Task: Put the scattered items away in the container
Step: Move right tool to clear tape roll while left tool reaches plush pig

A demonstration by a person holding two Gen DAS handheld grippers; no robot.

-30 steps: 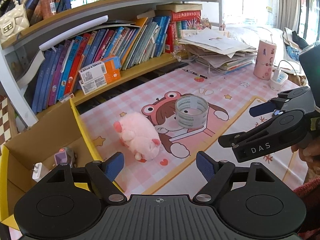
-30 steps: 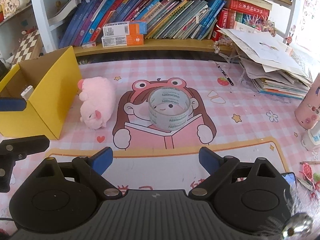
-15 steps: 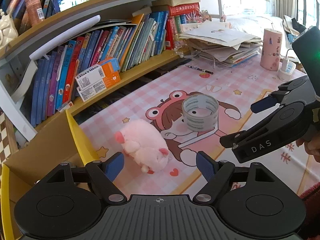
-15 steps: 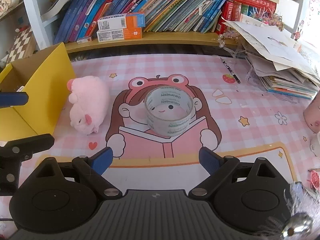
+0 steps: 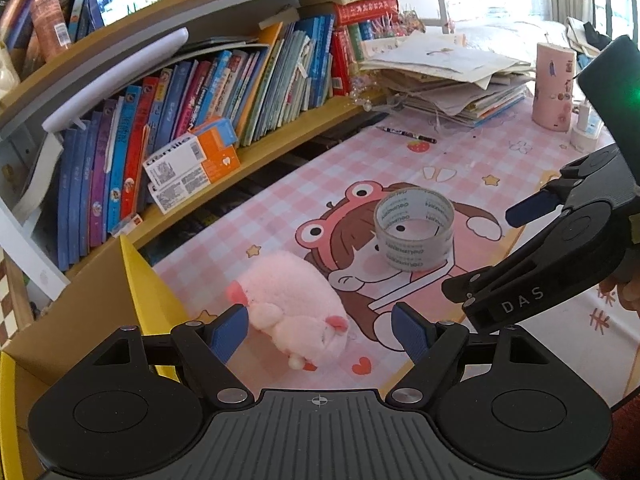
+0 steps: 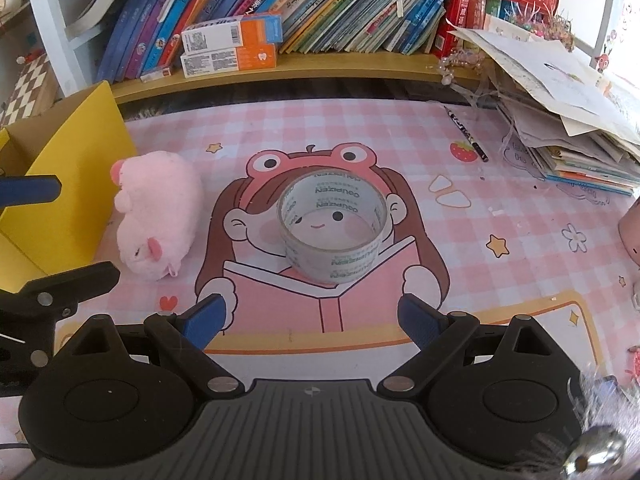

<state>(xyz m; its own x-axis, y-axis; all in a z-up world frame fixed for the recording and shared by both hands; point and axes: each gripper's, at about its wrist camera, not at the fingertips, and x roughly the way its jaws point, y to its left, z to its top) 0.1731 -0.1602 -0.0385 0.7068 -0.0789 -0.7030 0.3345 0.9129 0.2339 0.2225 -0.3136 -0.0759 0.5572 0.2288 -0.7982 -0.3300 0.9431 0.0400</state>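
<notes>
A pink plush pig point(image 5: 294, 308) point(image 6: 158, 216) lies on the pink cartoon mat beside the yellow cardboard box point(image 5: 148, 292) point(image 6: 76, 188). A roll of clear tape point(image 5: 414, 228) point(image 6: 334, 226) stands on the mat's cartoon girl. My left gripper point(image 5: 320, 334) is open and empty, its fingers on either side of the pig's near end, just above it. My right gripper point(image 6: 312, 318) is open and empty, a short way in front of the tape roll. It also shows in the left wrist view point(image 5: 560, 248), at the right. The box's inside is hidden.
A low wooden shelf point(image 6: 320, 66) with books and toothpaste boxes point(image 6: 230, 46) runs along the back. A stack of papers point(image 6: 568, 120) and a pen point(image 6: 466, 132) lie at the back right. A pink cup point(image 5: 554, 86) and a white charger point(image 5: 582, 132) stand far right.
My left gripper has swung right, away from the box, and come down close over the pig. My right gripper has moved forward, closer to the tape roll.
</notes>
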